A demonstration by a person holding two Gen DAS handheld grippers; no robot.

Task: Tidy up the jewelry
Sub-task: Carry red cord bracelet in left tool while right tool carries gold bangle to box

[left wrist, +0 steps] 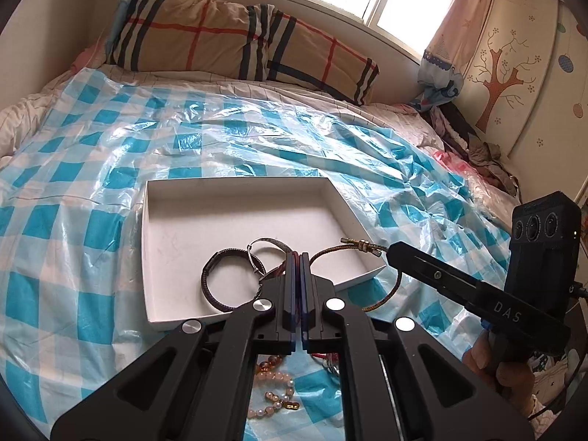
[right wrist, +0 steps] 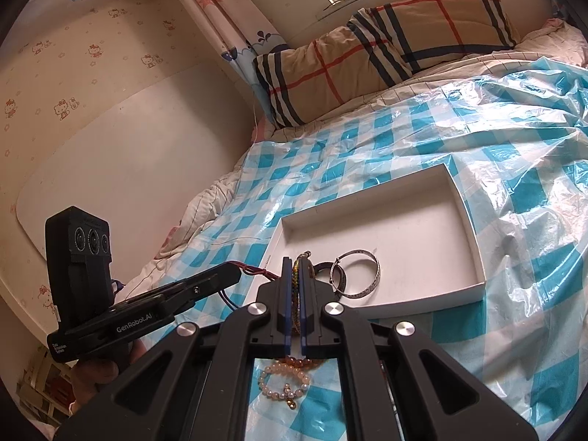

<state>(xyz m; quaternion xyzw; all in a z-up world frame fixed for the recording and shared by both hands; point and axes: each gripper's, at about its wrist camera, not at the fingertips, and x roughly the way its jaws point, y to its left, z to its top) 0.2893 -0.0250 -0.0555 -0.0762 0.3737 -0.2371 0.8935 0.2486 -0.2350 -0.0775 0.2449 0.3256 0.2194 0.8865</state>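
A shallow white box [left wrist: 172,217] [right wrist: 455,228] lies on the bed. In it lie a dark braided bracelet [left wrist: 206,286] and a silver bangle [left wrist: 273,241] [right wrist: 371,279]. My left gripper [left wrist: 297,257] is shut on a thin red cord bracelet [left wrist: 279,268] over the box's near edge; the cord also shows in the right wrist view [right wrist: 257,271]. My right gripper [right wrist: 293,262] is shut on a gold braided bracelet [right wrist: 295,275] with a metal clasp [left wrist: 362,245], beside the box's near right corner. A pearl bracelet [left wrist: 273,397] [right wrist: 283,378] lies on the sheet below both grippers.
A blue-and-white checked plastic sheet [left wrist: 92,154] covers the bed. A plaid pillow [left wrist: 228,33] lies at the head under the window. Loose clothes [left wrist: 481,150] are piled at the right beside a wardrobe. More beads [left wrist: 272,362] lie near the pearl bracelet.
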